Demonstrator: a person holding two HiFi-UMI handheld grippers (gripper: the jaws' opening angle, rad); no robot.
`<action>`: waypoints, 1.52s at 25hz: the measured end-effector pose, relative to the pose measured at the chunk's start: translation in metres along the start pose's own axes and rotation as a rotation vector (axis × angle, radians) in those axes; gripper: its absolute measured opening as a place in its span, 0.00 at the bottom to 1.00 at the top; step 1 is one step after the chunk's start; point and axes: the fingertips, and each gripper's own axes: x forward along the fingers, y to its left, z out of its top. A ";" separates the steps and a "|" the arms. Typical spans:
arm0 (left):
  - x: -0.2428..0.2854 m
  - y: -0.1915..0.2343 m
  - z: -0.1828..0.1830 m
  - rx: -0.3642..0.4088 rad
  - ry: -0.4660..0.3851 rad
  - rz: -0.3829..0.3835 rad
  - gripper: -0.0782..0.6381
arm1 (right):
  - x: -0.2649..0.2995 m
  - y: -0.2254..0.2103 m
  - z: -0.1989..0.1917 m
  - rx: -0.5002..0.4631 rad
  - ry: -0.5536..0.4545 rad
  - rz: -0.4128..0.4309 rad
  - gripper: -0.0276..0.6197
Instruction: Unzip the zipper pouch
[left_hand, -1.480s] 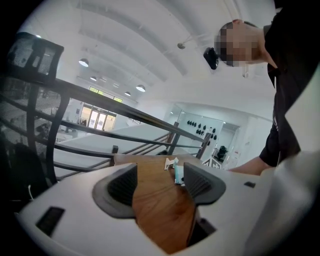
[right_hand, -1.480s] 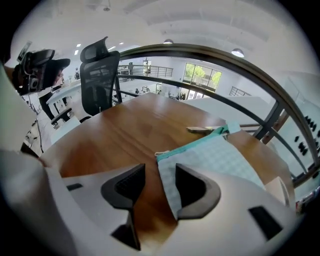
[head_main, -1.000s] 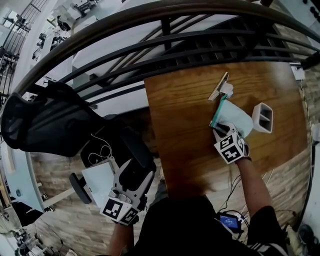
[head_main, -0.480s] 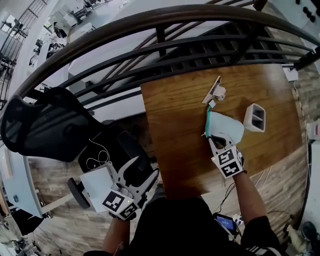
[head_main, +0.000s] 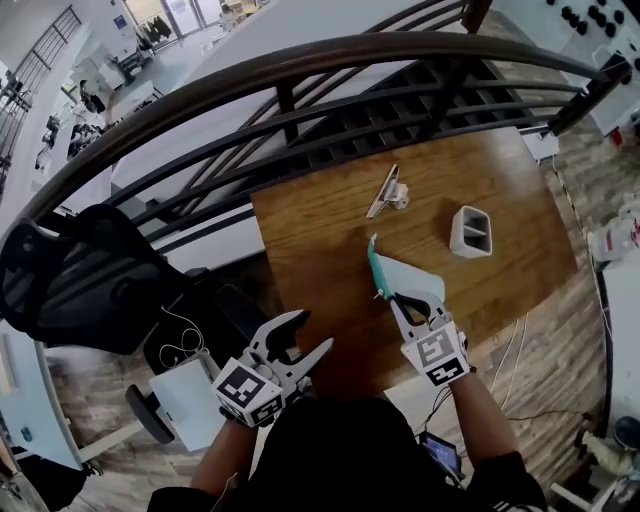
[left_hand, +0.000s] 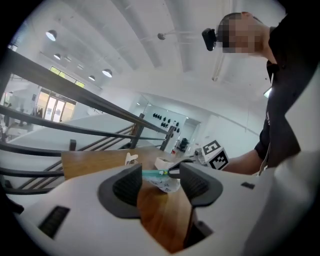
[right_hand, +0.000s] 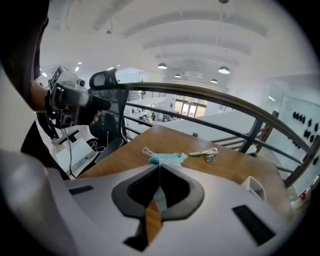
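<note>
The zipper pouch (head_main: 418, 274) is white with a teal zipper strip (head_main: 378, 276) along its left edge. It hangs tilted over the wooden table (head_main: 320, 230), near the front edge. My right gripper (head_main: 403, 303) is shut on the pouch's near edge. In the right gripper view a thin fold of the pouch (right_hand: 167, 159) runs between the closed pads, and a white pull loop (right_hand: 146, 150) shows at the zipper's end. My left gripper (head_main: 312, 334) is at the table's front left corner. Its jaws have just been closing a little, and nothing is between them. The pouch (left_hand: 165, 179) lies beyond them.
A metal clip-like stand (head_main: 384, 190) lies at the back of the table, and a small white holder (head_main: 470, 231) stands at the right. A black railing (head_main: 300, 105) runs behind the table. A black office chair (head_main: 80, 280) and a white box (head_main: 190, 400) are on the left.
My right gripper has risen and come nearer to me with the pouch, which is now off the table. My left gripper has moved right, up to the table's corner.
</note>
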 end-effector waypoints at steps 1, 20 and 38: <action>0.004 -0.003 0.000 0.004 0.006 -0.021 0.44 | -0.004 0.003 0.002 -0.002 -0.006 -0.004 0.05; 0.061 -0.071 -0.020 0.117 0.198 -0.307 0.27 | -0.062 0.051 0.018 0.017 -0.082 -0.028 0.05; 0.055 -0.075 -0.019 0.045 0.213 -0.322 0.13 | -0.076 0.063 0.020 -0.026 -0.112 -0.002 0.10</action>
